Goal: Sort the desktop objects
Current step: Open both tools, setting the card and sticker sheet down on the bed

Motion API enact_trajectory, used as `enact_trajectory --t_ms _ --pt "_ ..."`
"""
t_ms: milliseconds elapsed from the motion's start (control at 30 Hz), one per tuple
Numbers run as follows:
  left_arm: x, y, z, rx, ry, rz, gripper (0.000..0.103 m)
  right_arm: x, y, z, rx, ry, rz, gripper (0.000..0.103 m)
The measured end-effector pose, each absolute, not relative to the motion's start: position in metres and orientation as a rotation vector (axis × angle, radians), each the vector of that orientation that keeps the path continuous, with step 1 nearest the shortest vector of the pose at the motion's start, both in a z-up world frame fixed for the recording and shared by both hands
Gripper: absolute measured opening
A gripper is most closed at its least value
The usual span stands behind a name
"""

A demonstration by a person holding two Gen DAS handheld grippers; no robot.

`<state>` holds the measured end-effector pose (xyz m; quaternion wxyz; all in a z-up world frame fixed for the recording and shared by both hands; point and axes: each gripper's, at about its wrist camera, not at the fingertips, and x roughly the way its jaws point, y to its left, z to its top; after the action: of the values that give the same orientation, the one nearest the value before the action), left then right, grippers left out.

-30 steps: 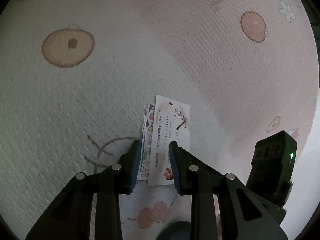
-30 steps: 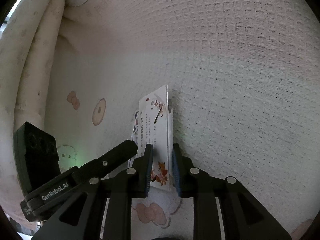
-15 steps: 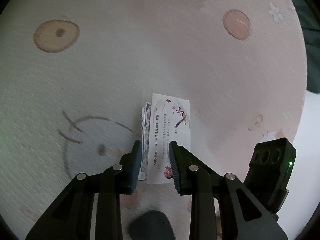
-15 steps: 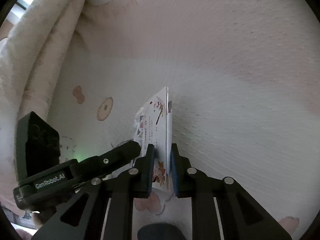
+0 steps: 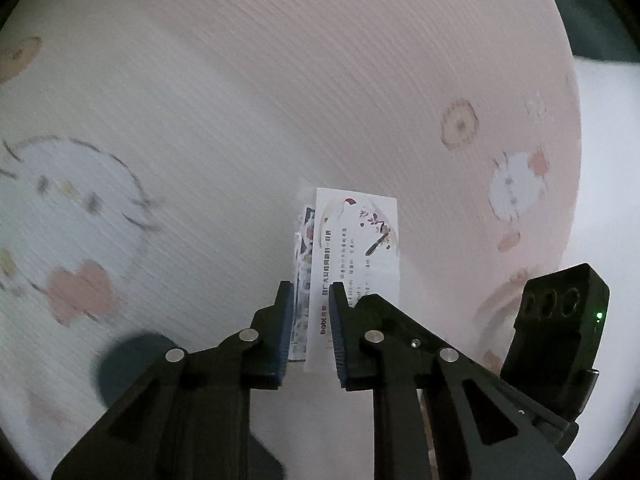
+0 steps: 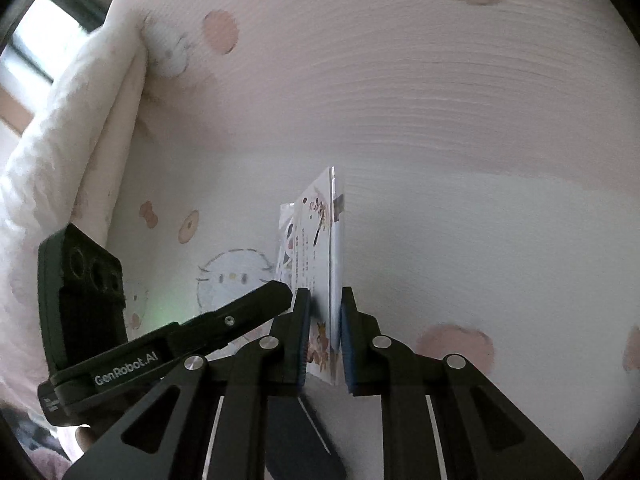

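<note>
A white printed card (image 5: pixel 360 236) with a sticker sheet (image 5: pixel 303 240) behind it hangs above the patterned blanket (image 5: pixel 280 80). My right gripper (image 6: pixel 324 300) is shut on the lower end of this small stack (image 6: pixel 316 240), seen edge-on between its pads. My left gripper (image 5: pixel 311 292) has the stack's lower left corner between its jaws, which are closing; its pads do not visibly press the paper. One left finger (image 6: pixel 256 304) lies close beside the stack in the right wrist view. The right gripper's body (image 5: pixel 556 328) shows at the right of the left wrist view.
The pink and white blanket with cartoon prints fills both views. A rolled fold of it (image 6: pixel 80 120) runs along the left, with a window (image 6: pixel 28 40) beyond. A white surface (image 5: pixel 608 160) and something dark (image 5: pixel 592 8) lie past the blanket's right edge.
Both grippers have lifted and travelled across the blanket with the stack, so the prints have slid past. The left jaws have narrowed around the paper.
</note>
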<state>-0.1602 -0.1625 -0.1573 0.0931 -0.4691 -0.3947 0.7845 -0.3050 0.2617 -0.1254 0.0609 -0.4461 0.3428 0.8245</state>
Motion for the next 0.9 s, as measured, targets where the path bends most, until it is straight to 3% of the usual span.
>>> enact_trajectory --t_ms 467,500,900 --pt "-0.139 -0.059 -0.156 -1.451 -0.970 2.219 0.018 -0.183 0.279 -0.130 -1.167 1.140 2.309 0.011" --pt "-0.133 -0.058 -0.159 -1.455 -0.969 2.208 0.018 -0.177 0.277 -0.130 -0.994 1.146 2.091 0.011" --pt "-0.107 -0.025 -0.189 -1.605 -0.787 2.176 0.018 -0.130 0.253 -0.161 -1.000 1.214 1.976 0.011"
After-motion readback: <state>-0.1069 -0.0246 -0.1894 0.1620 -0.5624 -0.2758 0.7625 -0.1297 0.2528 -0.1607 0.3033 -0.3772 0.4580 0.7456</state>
